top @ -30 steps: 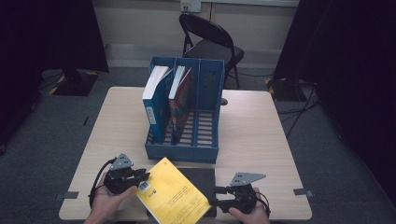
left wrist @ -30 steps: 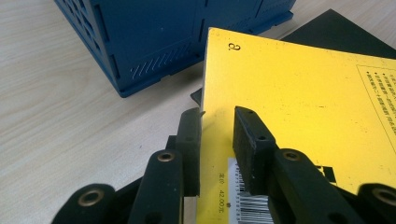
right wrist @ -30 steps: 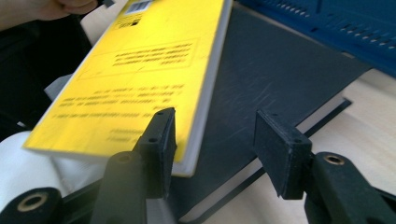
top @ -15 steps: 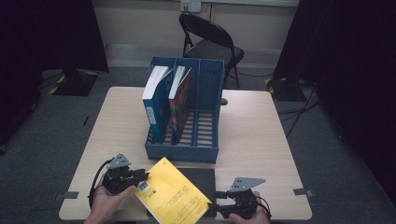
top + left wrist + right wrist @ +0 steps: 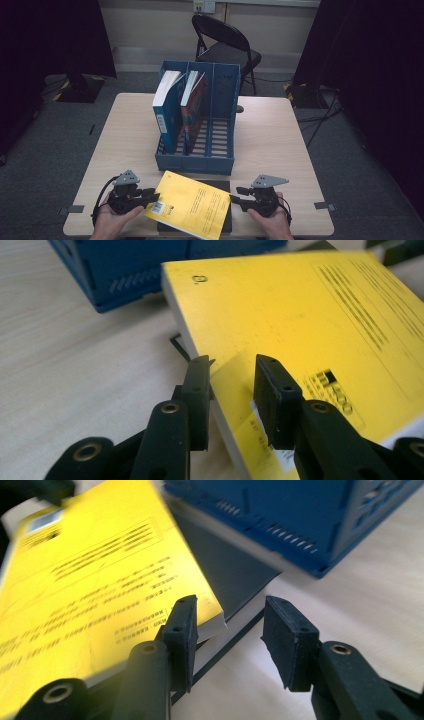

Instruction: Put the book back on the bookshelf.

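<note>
Yellow book [image 5: 192,205] lies at the table's [image 5: 280,130] six o'clock edge, skewed, resting on a dark book [image 5: 220,187] whose corner peeks out toward one o'clock. Being stacked this way lifts its edges clear of the wood, so jaws can get under a corner. At twelve o'clock from it stands the blue file rack [image 5: 197,117], two books upright in its left slots and the right slot free, likely the place meant for this one. The left hand-held gripper [image 5: 156,196], at nine o'clock of the book, has its jaws straddling the near corner, one above the cover and one below, with no clear squeeze yet. The right hand-held gripper [image 5: 234,194], at three o'clock, stands open beside the opposite corner, probably to steady it.
</note>
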Demonstrator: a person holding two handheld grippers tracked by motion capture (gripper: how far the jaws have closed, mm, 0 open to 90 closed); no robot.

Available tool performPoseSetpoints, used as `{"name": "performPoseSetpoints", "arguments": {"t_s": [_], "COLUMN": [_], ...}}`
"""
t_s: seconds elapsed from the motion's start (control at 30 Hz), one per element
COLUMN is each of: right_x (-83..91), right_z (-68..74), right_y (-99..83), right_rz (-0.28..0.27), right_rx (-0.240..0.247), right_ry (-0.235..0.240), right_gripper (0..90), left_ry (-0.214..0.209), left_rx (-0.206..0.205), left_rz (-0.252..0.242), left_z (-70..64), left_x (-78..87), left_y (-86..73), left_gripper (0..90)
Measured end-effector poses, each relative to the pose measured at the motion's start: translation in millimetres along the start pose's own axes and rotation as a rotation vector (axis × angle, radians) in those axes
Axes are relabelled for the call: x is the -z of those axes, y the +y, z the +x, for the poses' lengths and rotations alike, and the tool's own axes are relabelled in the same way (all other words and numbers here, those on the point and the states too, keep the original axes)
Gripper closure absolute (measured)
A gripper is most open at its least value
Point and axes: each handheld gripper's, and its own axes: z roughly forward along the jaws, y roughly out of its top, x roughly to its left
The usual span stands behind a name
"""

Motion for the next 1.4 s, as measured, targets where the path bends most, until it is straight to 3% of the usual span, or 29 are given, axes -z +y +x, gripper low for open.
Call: {"name": "performPoseSetpoints", "arguments": {"t_s": [0.07, 0.2, 0.37, 0.57, 0.67, 0.8, 0.9, 1.1, 1.17, 1.23, 1.33, 1.4], "right_x": [-3.8, -3.6, 4.8, 0.5, -4.6, -8.1, -12.6, -23.2, -27.5, -31.2, -33.8, -31.1], "right_z": [-4.0, -5.6, 2.2, 18.2, 19.5, 15.8, 12.2, 1.6, 0.4, 0.8, 1.0, 3.2], "right_y": [5.1, 8.4, 7.4, 3.3, 3.5, 6.3, 10.5, 21.1, 25.1, 27.9, 28.9, 27.7], "right_rz": [-0.005, -0.024, -0.05, -0.022, -0.005, -0.003, -0.003, -0.014, -0.013, -0.018, -0.021, -0.021], "right_rx": [-0.01, -0.023, -0.037, -0.018, -0.006, -0.004, 0.002, 0.004, 0.006, 0.009, 0.008, 0.007], "right_ry": [-0.022, -0.022, 0.023, 0.082, 0.059, 0.046, 0.038, 0.011, 0.001, -0.007, 0.007, 0.008], "right_gripper": [57.5, 56.7, 56.7, 56.3, 60.1, 64.6, 65.2, 65.5, 65.5, 65.0, 57.1, 54.1], "left_ry": [-0.01, -0.023, 0.012, 0.033, 0.029, 0.02, 0.019, -0.056, -0.073, -0.07, -0.026, -0.027], "left_rx": [-0.007, 0.002, 0.018, 0.021, 0.01, 0.038, 0.023, -0.01, 0.003, 0.0, -0.015, -0.019], "left_rz": [0.004, 0.019, -0.021, -0.019, -0.008, -0.003, 0.009, 0.041, 0.035, 0.03, 0.021, 0.008], "left_z": [-1.4, 2.1, 13.6, 21.6, 18.7, 20.1, 16.1, 7.4, 7.7, 8.2, 9.2, 10.8], "left_x": [2.1, 0.8, -5.5, -21.1, -25.5, -20.1, -14.6, -2.3, 0.3, 1.3, -1.9, -5.1], "left_y": [-1.9, 2.0, 18.9, 33.4, 31.6, 27.3, 21.5, 7.7, 4.2, 4.7, 12.3, 17.8], "left_gripper": [67.6, 61.2, 57.4, 57.3, 60.6, 64.3, 63.7, 64.9, 66.1, 64.3, 57.1, 56.5]}}
